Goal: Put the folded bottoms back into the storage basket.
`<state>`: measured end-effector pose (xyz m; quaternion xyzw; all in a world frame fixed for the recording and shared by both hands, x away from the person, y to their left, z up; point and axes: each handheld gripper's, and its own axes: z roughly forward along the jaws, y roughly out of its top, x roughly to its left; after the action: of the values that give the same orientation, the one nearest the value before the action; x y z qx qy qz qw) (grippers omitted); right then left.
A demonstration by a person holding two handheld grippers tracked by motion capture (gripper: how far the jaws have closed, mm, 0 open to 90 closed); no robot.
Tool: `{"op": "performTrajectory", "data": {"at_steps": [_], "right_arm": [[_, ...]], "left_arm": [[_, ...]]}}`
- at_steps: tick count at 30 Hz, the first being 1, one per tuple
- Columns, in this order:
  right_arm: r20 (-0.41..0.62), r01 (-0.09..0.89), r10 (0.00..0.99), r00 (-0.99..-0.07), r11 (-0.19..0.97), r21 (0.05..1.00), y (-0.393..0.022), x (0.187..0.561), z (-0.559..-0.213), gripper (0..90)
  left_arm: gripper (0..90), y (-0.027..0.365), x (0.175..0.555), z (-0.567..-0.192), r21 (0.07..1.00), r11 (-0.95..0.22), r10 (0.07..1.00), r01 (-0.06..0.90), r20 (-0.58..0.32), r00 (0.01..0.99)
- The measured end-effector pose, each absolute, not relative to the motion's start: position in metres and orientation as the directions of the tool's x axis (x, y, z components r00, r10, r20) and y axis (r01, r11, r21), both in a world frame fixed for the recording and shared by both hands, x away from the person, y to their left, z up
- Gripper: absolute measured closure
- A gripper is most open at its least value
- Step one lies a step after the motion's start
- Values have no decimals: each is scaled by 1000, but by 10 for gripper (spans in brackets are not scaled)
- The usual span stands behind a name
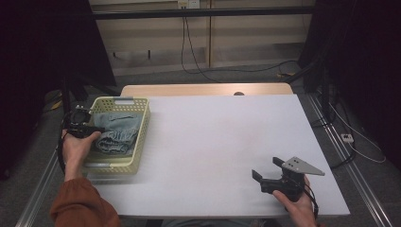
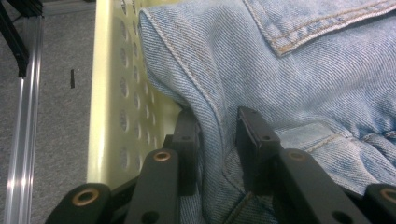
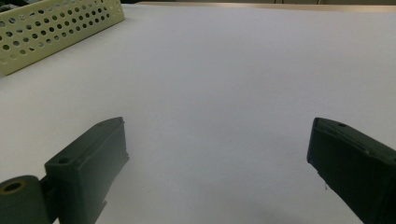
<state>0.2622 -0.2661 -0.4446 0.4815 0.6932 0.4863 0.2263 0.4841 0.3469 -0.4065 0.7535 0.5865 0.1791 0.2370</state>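
So the faded light-blue denim garment [image 1: 116, 132] (jeans or shorts, couldn't tell which, it was all bunched up) was sitting inside the pale yellow perforated plastic basket [image 1: 140, 137] at the left edge of the counter [image 1: 217, 142]. A stitched pocket and seams faced up, and the fabric filled most of the basket.

The left gripper [image 2: 217, 133] was down in there at the basket's left wall, and its jaws were clenched on a raised fold of the denim. In the left gripper view you could see a ridge of cloth with a seam on it pinched between the two black jaws, right next to the basket's holed side. The garment itself hadn't lifted, though; it lay slumped in the basket.

The right gripper [image 1: 272, 176] was well apart from all that, resting low over the near right part of the white counter with its jaws released and wide apart, nothing between them. Its own camera looked across bare white surface with the basket's corner far off at top left.

My read: this was right at the start of pulling the denim out. The grab was made, but the lifting, getting it clear of the basket and laying it on the open counter were all left to do. The right one looked like it was waiting to take a second corner.
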Motion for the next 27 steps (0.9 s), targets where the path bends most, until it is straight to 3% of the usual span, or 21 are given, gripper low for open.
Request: {"op": "performTrajectory", "data": {"at_steps": [10, 27], "right_arm": [[151, 448, 887, -437, 69, 891, -266, 262, -445, 51], [155, 450, 886, -437, 66, 890, -267, 262, -445, 51]], "left_arm": [[670, 345, 484, -407, 573, -209, 969, 793, 11, 247], [436, 349, 479, -399, 652, -182, 963, 736, -32, 267]]}}
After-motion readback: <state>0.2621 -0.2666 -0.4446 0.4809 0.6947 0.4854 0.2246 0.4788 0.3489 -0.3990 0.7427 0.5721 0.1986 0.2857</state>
